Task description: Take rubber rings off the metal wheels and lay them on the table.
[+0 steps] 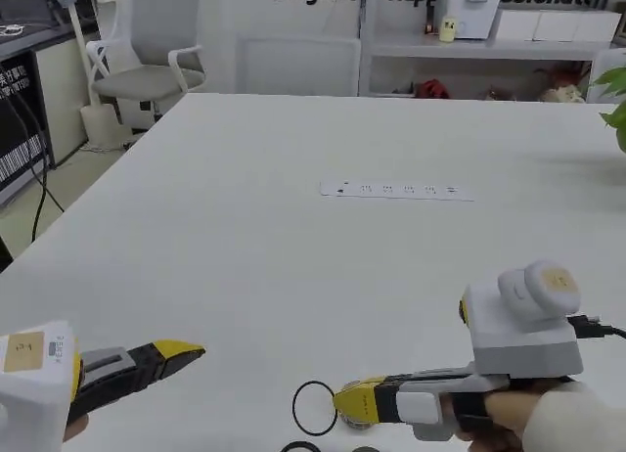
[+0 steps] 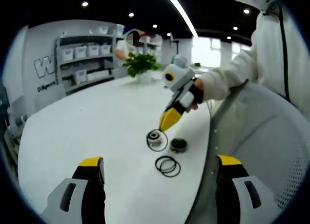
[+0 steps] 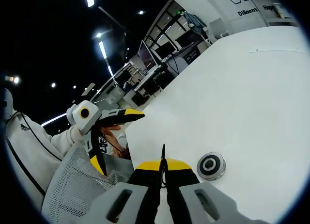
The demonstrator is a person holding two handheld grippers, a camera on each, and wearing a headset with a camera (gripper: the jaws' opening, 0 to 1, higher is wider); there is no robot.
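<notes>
Black rubber ring (image 1: 293, 408) is pinched in the right gripper (image 1: 344, 401), whose yellow-tipped jaws are closed on it at the near edge of the white table (image 1: 293, 227), just beside a metal wheel (image 3: 210, 166). The left gripper (image 1: 188, 352), well to the left, holds nothing, its jaws spread wide. Two more rings (image 2: 156, 164) lie flat near the wheel.

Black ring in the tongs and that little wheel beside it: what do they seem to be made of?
The black ring pinched in the right tongs looks like rubber: thin, matte, dark. The wheel seems metal, from its pale grey, faintly shiny rim; its dark centre could be something else.
</notes>
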